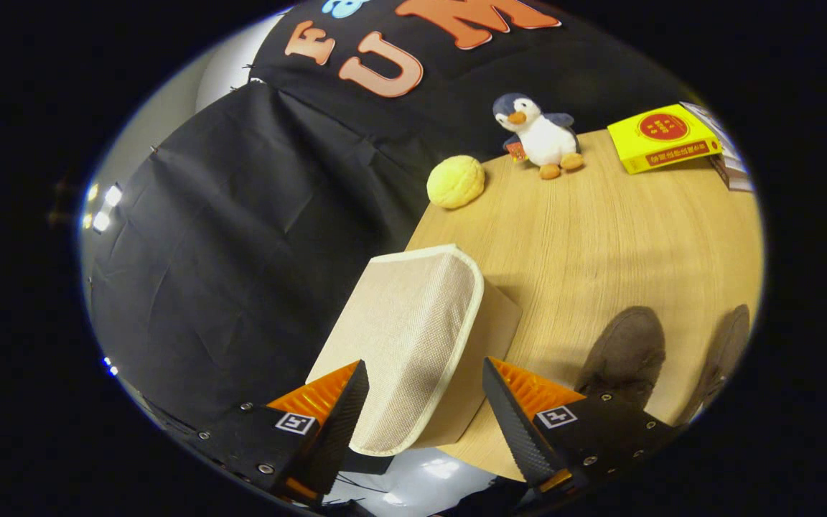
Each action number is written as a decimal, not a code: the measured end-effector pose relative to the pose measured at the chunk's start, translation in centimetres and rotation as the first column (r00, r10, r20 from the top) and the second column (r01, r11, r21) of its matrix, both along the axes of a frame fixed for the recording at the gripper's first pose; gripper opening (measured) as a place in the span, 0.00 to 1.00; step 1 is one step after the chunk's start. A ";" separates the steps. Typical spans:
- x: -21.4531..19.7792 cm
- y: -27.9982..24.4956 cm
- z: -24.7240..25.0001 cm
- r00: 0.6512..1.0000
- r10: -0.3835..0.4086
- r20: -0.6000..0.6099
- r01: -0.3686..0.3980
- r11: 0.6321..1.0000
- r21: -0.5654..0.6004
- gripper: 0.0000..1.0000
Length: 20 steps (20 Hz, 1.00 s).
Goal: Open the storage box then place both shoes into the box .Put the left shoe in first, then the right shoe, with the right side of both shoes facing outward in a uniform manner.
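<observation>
A beige fabric storage box [413, 337] with a pale trimmed lid stands at the near corner of the wooden table [600, 230]. Its lid is down. My gripper [424, 380] is open, with its fingers either side of the box's near end and not pressing on it. Two brown suede shoes lie on the table beyond the right finger: one [625, 352] just past the fingertip, the other [726, 352] further right and partly cut off by the view.
At the far side of the table sit a yellow bun-shaped toy [455, 182], a plush penguin [539, 136] and a yellow box [665, 136] lying on a book. The table's left edge runs along the black cloth wall.
</observation>
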<state>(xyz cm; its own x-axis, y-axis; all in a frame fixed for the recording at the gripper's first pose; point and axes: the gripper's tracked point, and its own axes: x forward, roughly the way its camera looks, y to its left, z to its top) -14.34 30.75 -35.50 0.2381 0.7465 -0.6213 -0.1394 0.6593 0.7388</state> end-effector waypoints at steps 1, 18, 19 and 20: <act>0.0 0.6 -0.4 1.000 -0.005 -0.025 0.005 1.000 0.018 0.96; 2.2 2.6 2.9 0.983 -0.082 -0.163 0.115 0.972 0.203 0.65; 2.5 2.7 4.0 0.985 -0.086 -0.147 0.116 0.971 0.208 0.62; 2.8 2.8 5.2 0.988 -0.090 -0.129 0.117 0.969 0.218 0.57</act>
